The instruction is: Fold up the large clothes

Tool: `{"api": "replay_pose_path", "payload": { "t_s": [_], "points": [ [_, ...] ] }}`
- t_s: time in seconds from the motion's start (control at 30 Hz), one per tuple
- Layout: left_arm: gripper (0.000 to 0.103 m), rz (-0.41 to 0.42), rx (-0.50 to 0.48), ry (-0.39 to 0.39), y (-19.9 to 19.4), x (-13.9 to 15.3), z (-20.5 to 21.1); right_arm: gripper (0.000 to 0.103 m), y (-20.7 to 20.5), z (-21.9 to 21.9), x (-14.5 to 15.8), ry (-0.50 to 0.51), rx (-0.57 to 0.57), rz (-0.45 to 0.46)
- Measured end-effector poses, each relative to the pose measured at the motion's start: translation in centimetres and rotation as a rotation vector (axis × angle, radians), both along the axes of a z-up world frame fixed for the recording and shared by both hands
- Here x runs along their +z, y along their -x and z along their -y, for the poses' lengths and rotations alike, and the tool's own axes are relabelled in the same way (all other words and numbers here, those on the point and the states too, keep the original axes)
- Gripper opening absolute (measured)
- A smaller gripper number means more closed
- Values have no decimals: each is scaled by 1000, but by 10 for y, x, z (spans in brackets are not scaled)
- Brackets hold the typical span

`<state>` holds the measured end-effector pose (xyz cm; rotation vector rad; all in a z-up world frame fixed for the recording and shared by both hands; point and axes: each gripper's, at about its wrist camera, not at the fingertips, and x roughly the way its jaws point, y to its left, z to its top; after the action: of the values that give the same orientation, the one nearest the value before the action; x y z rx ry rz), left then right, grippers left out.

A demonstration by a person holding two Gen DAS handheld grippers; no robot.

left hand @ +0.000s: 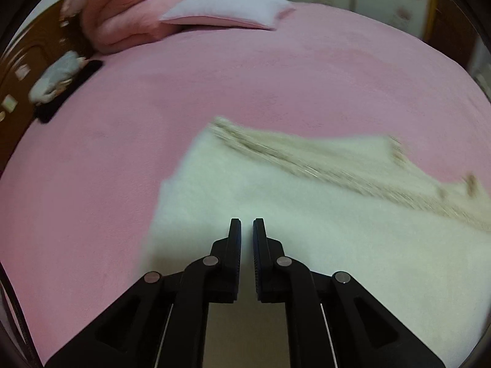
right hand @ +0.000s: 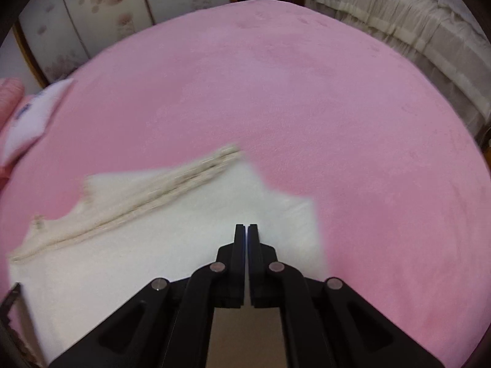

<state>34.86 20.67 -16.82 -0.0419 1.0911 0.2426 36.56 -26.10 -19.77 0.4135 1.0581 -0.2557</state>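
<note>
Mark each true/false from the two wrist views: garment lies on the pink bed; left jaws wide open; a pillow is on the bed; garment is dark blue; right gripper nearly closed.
1. The garment lies on the pink bed cover. True.
2. The left gripper is wide open. False: only a narrow gap.
3. A pillow lies on the bed. True.
4. The garment is dark blue. False: white with a beige edge.
5. The right gripper is nearly closed. True.

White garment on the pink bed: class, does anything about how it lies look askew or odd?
Yes. The white garment lies slanted on the pink bed, its beige ribbed band running diagonally and its far edge stepped and uneven. Motion blur hides finer detail. Nothing looks spilled or torn.
</note>
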Motion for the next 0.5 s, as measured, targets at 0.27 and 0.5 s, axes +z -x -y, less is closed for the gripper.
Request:
{"api": "replay_pose_path", "payload": {
  "t_s": [0.27,0.5],
  "points": [
    [5,-186,-201,234,95,11,70,2,75,-111,-24,-415,274,-68],
    [7,-214,-248,184,140,3,72,0,104,-126,-31,-403,454,-121]
  ]
}}
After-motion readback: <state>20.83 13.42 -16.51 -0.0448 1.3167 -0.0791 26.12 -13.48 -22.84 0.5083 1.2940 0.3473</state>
